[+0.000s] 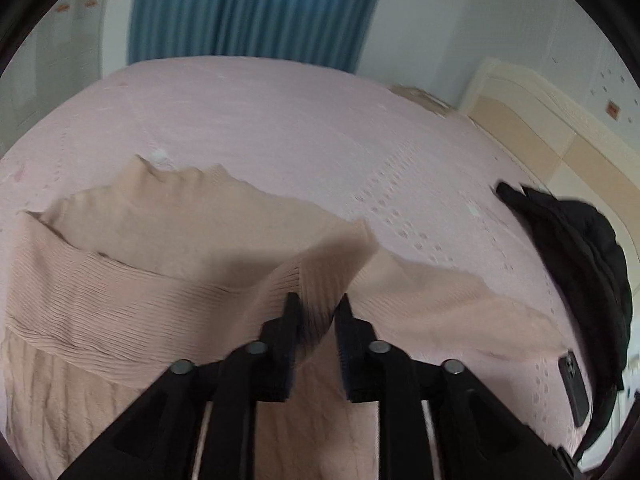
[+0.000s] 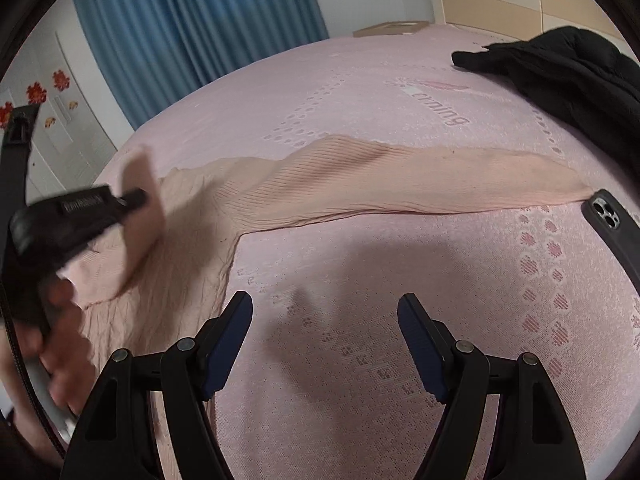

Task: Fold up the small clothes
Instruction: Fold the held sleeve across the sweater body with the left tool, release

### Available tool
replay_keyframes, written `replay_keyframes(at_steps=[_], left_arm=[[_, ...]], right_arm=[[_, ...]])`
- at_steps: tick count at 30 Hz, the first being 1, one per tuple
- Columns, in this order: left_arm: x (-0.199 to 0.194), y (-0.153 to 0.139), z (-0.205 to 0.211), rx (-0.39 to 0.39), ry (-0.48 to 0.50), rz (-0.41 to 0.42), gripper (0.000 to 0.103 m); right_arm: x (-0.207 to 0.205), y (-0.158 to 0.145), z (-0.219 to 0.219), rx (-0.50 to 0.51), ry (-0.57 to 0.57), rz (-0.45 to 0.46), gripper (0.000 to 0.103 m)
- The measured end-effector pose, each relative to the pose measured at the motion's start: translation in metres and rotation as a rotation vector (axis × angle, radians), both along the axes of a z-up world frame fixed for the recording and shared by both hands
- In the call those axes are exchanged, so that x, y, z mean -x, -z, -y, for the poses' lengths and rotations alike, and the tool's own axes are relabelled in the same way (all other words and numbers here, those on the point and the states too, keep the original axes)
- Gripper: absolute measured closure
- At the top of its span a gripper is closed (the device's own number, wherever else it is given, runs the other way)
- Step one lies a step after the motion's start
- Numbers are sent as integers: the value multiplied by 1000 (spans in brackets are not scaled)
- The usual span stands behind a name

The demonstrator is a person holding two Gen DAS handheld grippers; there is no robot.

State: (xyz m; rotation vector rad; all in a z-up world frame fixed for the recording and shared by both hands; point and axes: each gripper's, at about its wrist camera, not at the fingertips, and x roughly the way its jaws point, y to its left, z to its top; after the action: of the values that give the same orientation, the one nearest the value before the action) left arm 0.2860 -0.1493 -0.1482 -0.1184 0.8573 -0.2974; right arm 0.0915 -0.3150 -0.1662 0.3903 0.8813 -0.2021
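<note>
So the garment here is a peach ribbed knit top [image 1: 132, 292], thin and stretchy looking, spread across a bed with a pale pink bedspread [image 1: 280, 128] that has a woven dotted pattern. One long sleeve [image 2: 420, 184] lies flat and stretched out toward a black phone [image 2: 612, 228], its cuff ending just beside the phone. A crumpled black jacket [image 2: 560, 68] sits further back near the cream headboard [image 1: 532, 128], and blue pleated curtains [image 1: 256, 8] hang behind the bed.

The left gripper [image 1: 318, 308] tilts down over the top, jaws standing narrow with a ribbed fold of the fabric bunched up between them. Whether the pads still pinch it or have just let go is hard to tell, everything there is motion-blurred. In the right wrist view a hand [image 2: 60, 320] wraps its handle at the left edge.

The right gripper [image 2: 326, 306] points down at bare bedspread just beside the top's body, jaws wide apart with nothing in them.
</note>
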Motion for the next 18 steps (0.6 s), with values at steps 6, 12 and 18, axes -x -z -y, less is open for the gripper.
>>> replay_keyframes(at_steps=[6,12,18], left_arm=[[28,-22,-43,-130,-57,144,23],[38,-11,-160,-161,-263,104,22],[58,24,-251,-140,-336,19,22]], right_arm=[[-5,-2,-13,29,-38,2,29],[-8,-5,-35,84,-112,11,29],[-27,-5,-50,29,-165,23,52]])
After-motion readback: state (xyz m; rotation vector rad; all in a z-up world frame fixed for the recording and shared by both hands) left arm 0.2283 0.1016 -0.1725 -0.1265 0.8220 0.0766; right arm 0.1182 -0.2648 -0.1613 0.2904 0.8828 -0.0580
